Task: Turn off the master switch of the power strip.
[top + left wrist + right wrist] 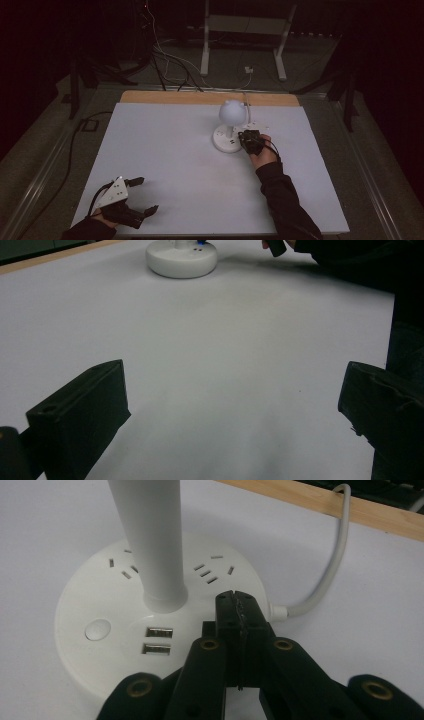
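Note:
A white desk lamp with a globe head stands on a round base at the table's middle right. In the right gripper view the base carries socket slots, two USB ports, a round button and the stem. My right gripper is shut with nothing between its jaws, its tip over the base's rim just right of the USB ports. My left gripper rests open near the table's front left corner, far from the lamp base.
The lamp's white cable runs from the base over the wooden back edge of the table. A white sheet covers the tabletop. Cables and a white stand lie on the floor beyond.

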`<state>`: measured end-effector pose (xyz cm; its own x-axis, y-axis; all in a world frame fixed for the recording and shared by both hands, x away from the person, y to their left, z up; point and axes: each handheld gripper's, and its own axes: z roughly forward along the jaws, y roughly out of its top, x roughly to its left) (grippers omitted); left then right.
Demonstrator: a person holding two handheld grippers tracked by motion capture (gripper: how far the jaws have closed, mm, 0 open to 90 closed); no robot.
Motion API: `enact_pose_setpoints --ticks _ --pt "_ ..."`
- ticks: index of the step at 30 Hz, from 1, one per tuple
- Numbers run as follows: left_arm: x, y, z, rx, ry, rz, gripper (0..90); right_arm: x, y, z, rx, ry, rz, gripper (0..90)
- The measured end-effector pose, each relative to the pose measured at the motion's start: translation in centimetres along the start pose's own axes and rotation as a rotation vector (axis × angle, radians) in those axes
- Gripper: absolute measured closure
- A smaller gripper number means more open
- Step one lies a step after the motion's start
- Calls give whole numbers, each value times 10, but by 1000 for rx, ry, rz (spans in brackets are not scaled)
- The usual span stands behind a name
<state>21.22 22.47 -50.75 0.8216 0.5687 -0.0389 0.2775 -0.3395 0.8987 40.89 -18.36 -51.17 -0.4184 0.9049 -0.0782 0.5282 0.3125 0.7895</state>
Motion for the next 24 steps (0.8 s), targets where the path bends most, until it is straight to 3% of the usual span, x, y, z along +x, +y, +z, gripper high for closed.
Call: enact_pose_setpoints --ticks 3,9,16,20,24 --pt "1 0 0 -4 2 -6 3 -5 0 -2 -30 58 39 899" --pt "1 0 0 -3 2 -6 3 -13 5 -10 -94 78 77 873" --pt "0 0 0 -1 2 -1 3 -14 7 -16 -89 107 85 797" --pt "1 0 0 -5 4 -6 2 -15 6 -21 -102 128 88 646" --pt "0 0 0 -2 4 -4 3 -16 5 -26 -141 131 100 376"
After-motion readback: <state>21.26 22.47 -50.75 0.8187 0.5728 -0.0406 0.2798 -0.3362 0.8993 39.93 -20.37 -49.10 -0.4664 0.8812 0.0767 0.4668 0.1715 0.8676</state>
